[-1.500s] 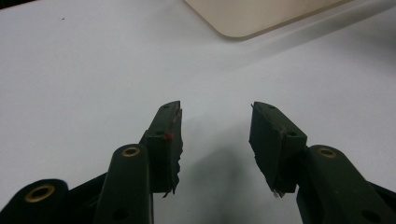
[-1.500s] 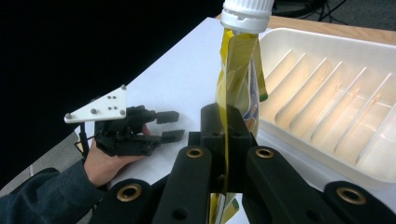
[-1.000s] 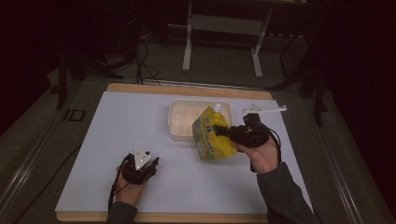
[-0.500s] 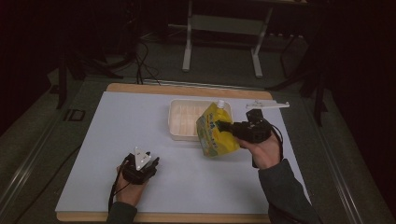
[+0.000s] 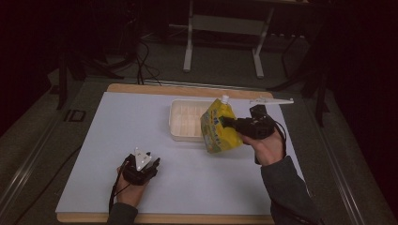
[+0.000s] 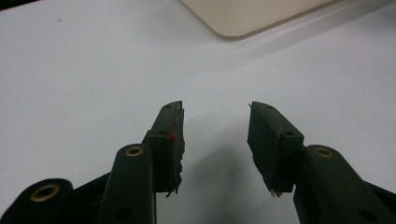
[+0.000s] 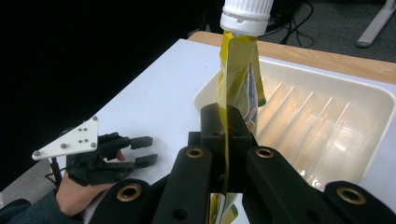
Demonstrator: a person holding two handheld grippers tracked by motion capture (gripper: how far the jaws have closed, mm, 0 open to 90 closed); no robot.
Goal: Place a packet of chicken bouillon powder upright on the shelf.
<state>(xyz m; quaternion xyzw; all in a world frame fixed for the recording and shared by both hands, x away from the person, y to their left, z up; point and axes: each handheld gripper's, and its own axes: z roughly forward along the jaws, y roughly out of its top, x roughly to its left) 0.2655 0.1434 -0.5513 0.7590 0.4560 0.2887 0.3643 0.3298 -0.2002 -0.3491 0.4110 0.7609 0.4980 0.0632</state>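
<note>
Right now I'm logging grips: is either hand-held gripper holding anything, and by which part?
The right hand-held gripper pinches the yellow pouch by its flat side edge, below the white cap. The left hand-held gripper holds nothing.

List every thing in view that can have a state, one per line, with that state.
Yellow pouch: capped, upright, held by its edge.
White cap: screwed on.
Tray: empty, on the table.
Left gripper: open, holding nothing.
Right gripper: shut on the pouch.
</note>
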